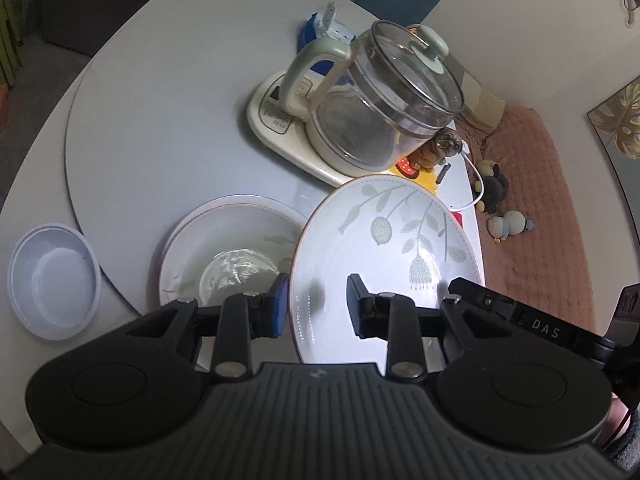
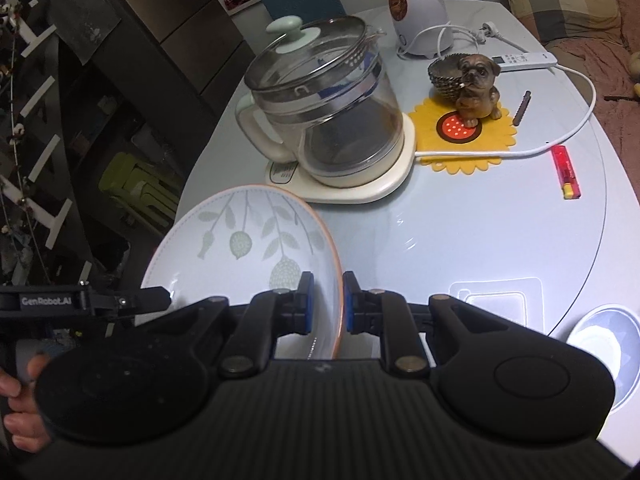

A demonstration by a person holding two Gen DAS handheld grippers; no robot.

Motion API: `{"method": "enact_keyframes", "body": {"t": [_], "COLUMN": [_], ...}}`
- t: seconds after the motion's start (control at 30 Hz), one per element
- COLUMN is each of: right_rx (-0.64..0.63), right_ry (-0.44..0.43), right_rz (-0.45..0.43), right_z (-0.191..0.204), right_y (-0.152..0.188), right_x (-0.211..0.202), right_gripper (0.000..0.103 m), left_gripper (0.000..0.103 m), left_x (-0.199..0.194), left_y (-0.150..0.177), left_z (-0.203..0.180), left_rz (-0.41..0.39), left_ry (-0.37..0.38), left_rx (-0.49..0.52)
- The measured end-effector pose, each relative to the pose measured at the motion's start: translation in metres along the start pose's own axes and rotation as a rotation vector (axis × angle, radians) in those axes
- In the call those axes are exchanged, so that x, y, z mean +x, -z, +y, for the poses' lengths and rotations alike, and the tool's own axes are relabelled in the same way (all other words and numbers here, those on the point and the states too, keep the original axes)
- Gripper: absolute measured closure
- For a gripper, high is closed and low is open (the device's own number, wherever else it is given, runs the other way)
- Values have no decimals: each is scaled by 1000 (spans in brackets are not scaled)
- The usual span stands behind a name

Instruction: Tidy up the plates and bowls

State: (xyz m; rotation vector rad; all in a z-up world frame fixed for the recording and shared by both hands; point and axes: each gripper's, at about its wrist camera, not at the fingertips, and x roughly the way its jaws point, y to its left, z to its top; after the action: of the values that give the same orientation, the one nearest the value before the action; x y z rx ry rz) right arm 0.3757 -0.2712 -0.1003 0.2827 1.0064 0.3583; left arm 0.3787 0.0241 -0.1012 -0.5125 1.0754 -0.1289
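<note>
- Nearest the lens: left gripper (image 1: 318,310), black with blue pads, clamped on the near rim of a white round ceramic plate with green leaf print and orange edge (image 1: 384,240); one finger under the plate, one over its face.
- Right gripper (image 2: 325,303) grips the same plate (image 2: 248,240) on its opposite rim, jaws nearly closed on the thin edge. Plate is tilted and held clear of the table between the two grippers.
- Readable text: "DAS" on the right gripper's body in the left wrist view; "GenRobot.AI" on the left gripper's body in the right wrist view.
- Stack of matching white plates (image 1: 224,248) lies on the pale grey round turntable (image 1: 160,140), just left of the held plate.
- White plastic bowl (image 1: 54,280) sits on the table's outer ring, off the turntable.
- Glass kettle with pale green lid (image 2: 320,100) stands on a cream base.
- Brown dog figurine (image 2: 476,84) sits on a yellow felt mat.
- Room: pink sofa cover (image 1: 532,200) beside the table; dark shelving (image 2: 60,120) opposite.
</note>
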Motion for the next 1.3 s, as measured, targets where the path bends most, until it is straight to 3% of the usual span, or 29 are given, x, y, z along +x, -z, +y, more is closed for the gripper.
{"method": "enact_keyframes", "body": {"t": [0.2,0.57,1.3], "right_rx": [-110,-113,-152], "right_ry": [18,37,71], "right_rz": [51,174,189], "right_z": [31,35,37], "right_y": [9,18,11], "right_x": [43,103,130], "right_gripper": [85,85,85], "left_gripper": [68,68,68], "left_x": [21,60,89], "left_y": [1,7,-4], "left_z": [45,96,89], "left_rz": [52,111,168], "left_ry": [-59,-76,-163], "left_rx": [-36,-146,-77]}}
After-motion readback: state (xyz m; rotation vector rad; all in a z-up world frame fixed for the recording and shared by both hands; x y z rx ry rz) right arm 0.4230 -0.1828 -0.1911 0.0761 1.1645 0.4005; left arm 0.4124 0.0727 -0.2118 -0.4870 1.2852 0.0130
